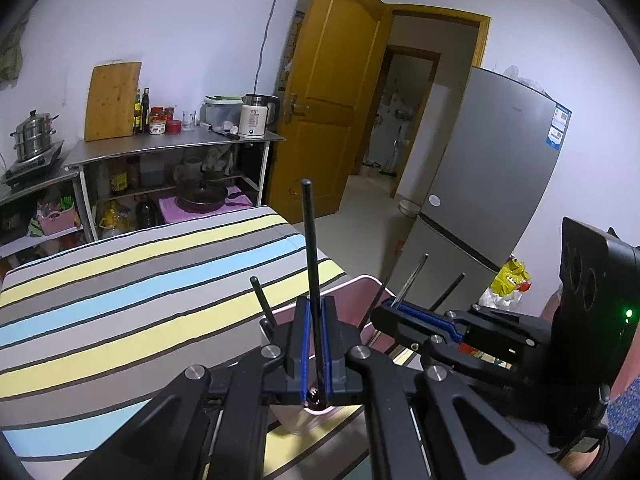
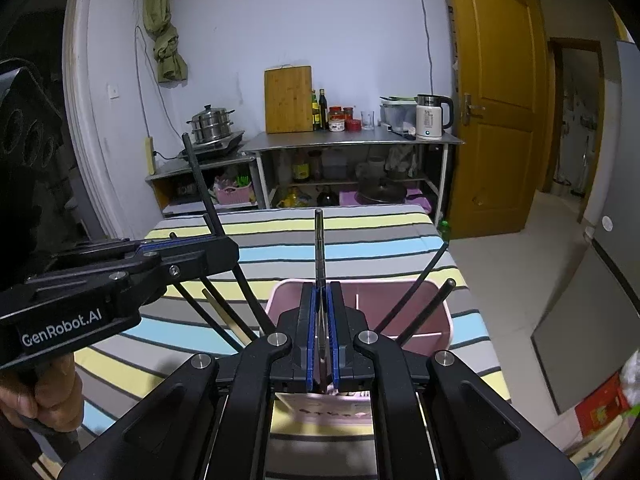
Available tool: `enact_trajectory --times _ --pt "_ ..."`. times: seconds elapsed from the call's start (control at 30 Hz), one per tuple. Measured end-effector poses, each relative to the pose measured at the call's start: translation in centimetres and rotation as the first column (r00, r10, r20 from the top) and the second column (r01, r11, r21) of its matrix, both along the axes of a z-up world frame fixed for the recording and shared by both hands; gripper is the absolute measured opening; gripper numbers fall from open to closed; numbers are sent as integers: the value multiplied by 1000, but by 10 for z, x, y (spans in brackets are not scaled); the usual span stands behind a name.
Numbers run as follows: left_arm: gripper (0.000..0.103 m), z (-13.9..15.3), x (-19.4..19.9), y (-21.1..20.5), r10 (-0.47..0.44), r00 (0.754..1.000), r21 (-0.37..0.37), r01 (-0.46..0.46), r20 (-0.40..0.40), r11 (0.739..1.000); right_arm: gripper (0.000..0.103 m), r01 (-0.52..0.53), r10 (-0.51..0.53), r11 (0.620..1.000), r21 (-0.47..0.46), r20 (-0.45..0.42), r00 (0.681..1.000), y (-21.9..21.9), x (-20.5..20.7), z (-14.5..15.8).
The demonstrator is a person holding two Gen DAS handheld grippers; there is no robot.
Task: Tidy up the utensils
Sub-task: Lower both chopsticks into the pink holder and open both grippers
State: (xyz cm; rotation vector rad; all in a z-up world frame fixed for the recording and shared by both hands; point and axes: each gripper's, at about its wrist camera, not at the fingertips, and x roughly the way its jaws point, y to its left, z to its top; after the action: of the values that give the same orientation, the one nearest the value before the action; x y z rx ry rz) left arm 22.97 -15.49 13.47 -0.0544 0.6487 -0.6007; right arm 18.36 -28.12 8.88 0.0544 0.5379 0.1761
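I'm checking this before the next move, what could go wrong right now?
1. The left tool pinches a long black chopstick low down, so it may swing or slip.
2. The right tool grips a metal utensil the same way.
3. Both tools crowd the pink bin with utensils already leaning inside; they could knock those or each other.

The left gripper (image 1: 316, 344) clamped a black utensil handle (image 1: 310, 248) upright over the pink bin (image 1: 362, 280); just right of the bin, the right gripper (image 1: 390, 306) pinched a steel one (image 1: 412, 278).
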Motion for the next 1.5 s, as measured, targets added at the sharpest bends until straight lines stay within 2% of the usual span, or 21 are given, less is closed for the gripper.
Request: enact_trajectory --times 0.5,0.77,1.03,1.3,1.5 --pt "7 5 -9 10 18 1000 -8 -18 20 1000 6 14 -14 1000 5 0 1000 0 -3 4" --pt "10 16 -20 27 40 998 -35 -38 49 999 12 28 -29 999 19 37 999 -6 -20 14" --pt "11 21 -48 44 49 995 -44 -46 82 998 16 41 -43 998 37 60 997 -7 -48 19" --pt "18 6 -87 53 57 994 -35 -54 98 998 19 49 -52 998 50 66 996 -7 -76 12" --pt "19 -15 -118 54 57 992 -31 -54 111 998 20 53 -56 997 57 62 996 -2 -98 -4"
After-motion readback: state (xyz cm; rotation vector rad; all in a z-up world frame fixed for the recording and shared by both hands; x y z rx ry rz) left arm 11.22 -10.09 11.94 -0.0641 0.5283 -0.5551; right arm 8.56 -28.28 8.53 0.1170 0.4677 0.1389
